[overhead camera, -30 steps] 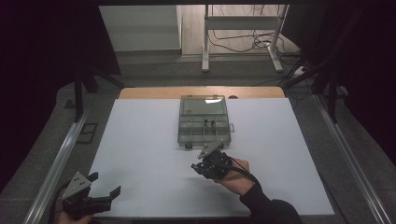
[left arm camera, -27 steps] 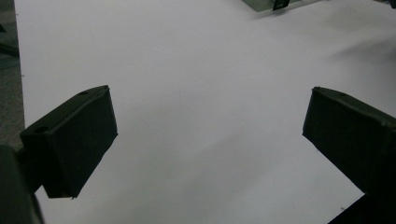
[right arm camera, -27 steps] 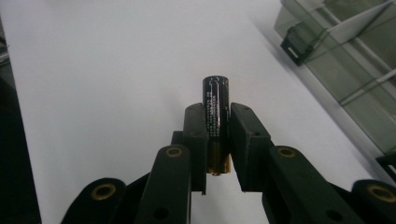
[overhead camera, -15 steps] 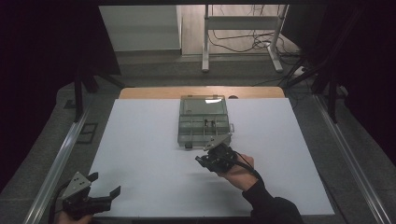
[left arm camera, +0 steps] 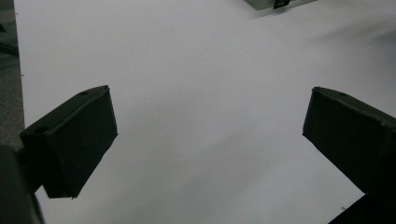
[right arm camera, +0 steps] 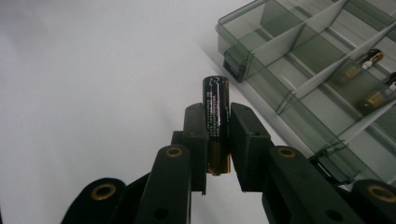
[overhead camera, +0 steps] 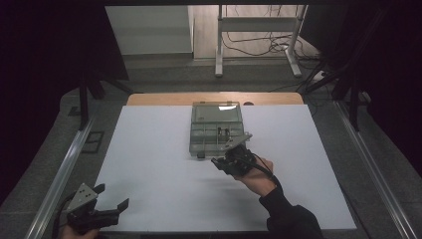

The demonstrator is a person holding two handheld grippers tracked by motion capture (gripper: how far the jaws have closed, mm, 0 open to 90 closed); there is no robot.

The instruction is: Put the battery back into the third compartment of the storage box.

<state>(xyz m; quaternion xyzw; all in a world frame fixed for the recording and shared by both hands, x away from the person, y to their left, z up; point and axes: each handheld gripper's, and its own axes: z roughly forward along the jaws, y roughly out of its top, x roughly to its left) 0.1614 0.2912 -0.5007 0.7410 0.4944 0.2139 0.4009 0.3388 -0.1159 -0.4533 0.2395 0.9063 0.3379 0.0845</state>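
A black and gold battery (right arm camera: 215, 122) stands upright between the pads of my right gripper (right arm camera: 217, 133), which is shut on it. In the high view that right gripper (overhead camera: 233, 160) hovers just in front of the clear compartment box (overhead camera: 217, 127) at the table's middle. The box (right arm camera: 322, 84) has grey dividers, and two more batteries (right arm camera: 369, 77) lie in its far compartments. My left gripper (overhead camera: 110, 196) rests near the front left corner of the white table with its jaws wide apart; between its fingers (left arm camera: 74, 140) there is only bare white surface.
The white table sheet (overhead camera: 149, 149) stretches wide on both sides of the box. Metal rails (overhead camera: 64, 164) run along the left and right table edges. A white stand (overhead camera: 256, 30) and cables sit on the floor beyond the table.
My right gripper has moved with the battery towards the box, up and slightly right in the high view. The left gripper has stayed where it was.
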